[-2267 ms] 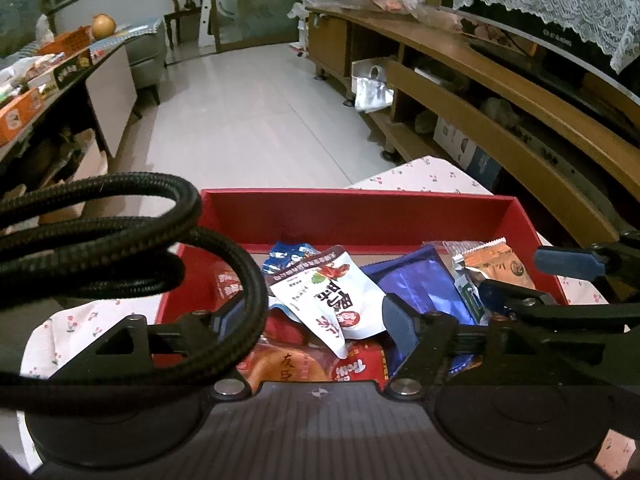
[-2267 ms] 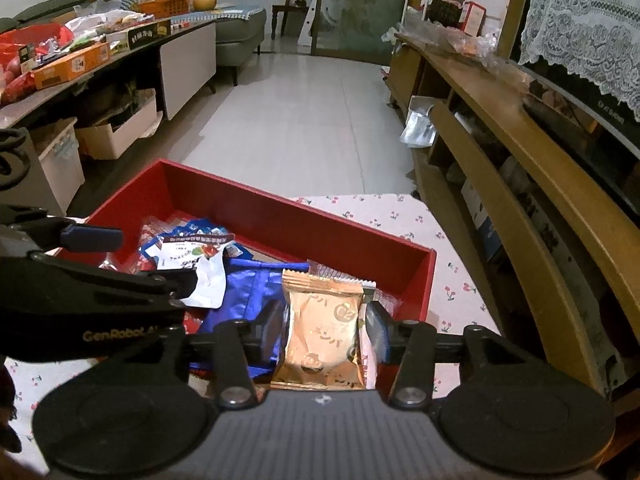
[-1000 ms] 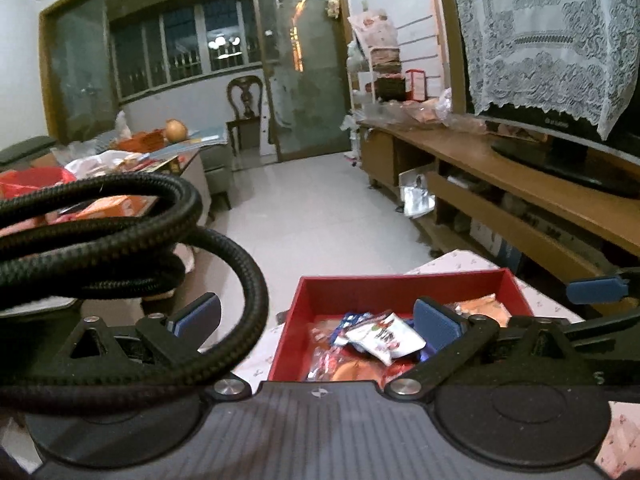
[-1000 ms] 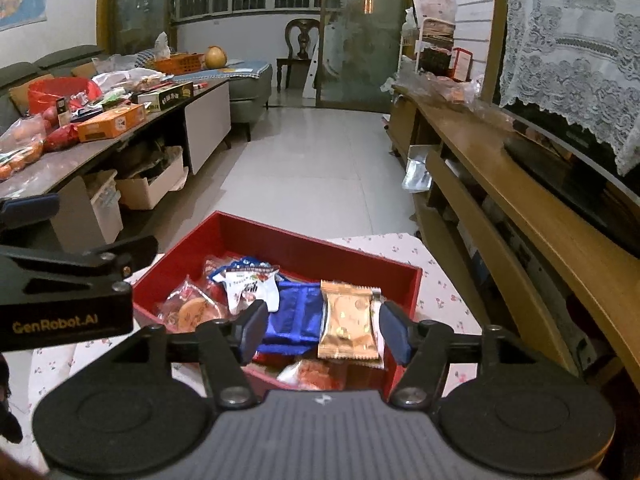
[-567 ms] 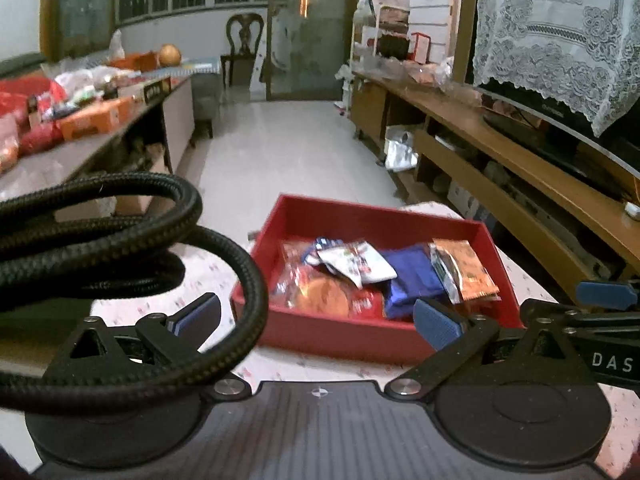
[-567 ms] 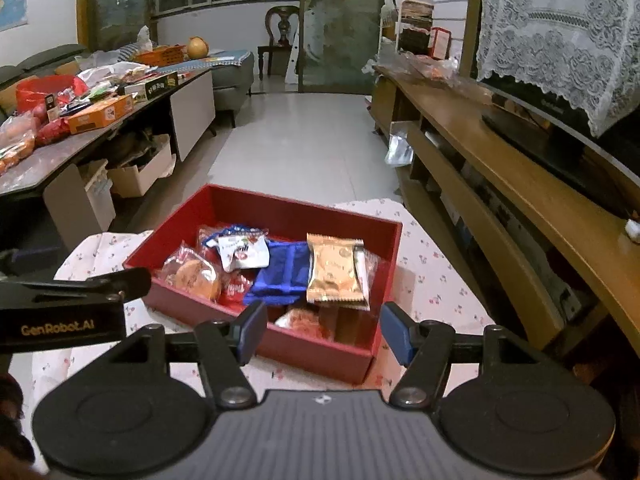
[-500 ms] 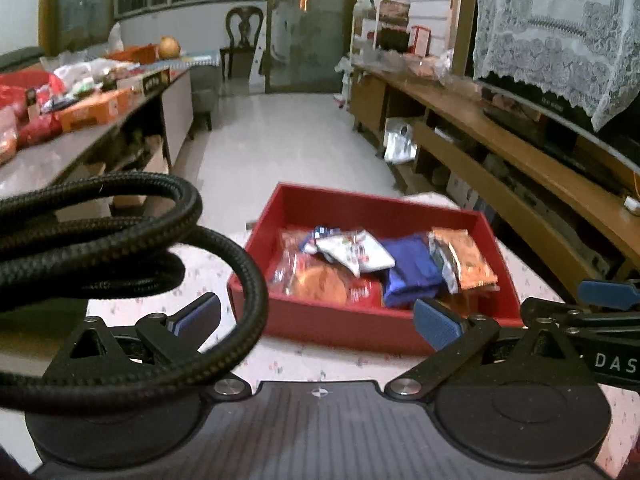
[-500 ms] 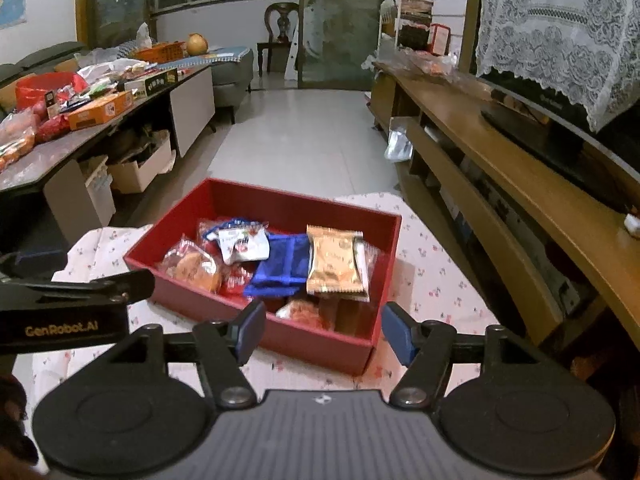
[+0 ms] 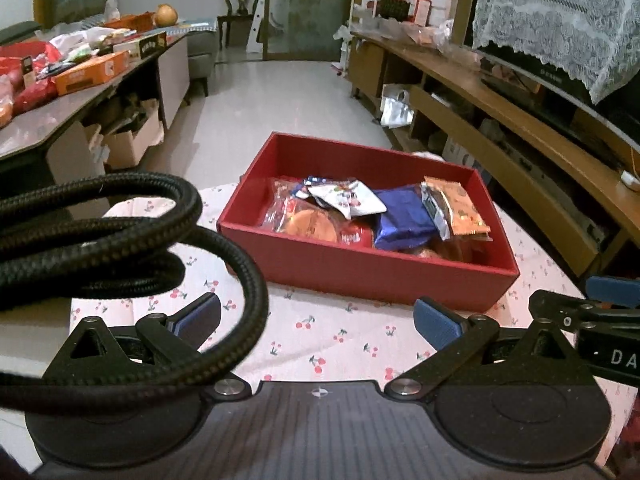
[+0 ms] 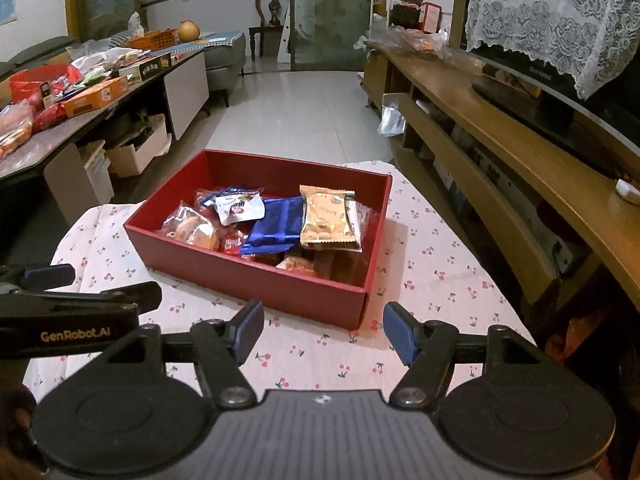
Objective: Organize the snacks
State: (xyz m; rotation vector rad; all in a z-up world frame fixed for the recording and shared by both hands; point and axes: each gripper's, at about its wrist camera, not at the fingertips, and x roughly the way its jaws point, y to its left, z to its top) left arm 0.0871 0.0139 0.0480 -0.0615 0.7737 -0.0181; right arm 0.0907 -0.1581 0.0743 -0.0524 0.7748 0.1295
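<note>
Both grippers tilt downward over the cherry-print desk (image 10: 432, 240), near the red box (image 10: 256, 280) of snacks: left gripper (image 9: 316, 318) released, right gripper (image 10: 323, 332) just widening, both empty.

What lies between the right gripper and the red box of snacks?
Only bare cherry-print tablecloth. In the right wrist view, the right gripper is open and empty, just short of the red box; nothing lies between them.

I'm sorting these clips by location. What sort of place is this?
Most likely a home living room: a lace-draped television on a long wooden cabinet, a sofa, and a cluttered coffee table across the tiled floor.
</note>
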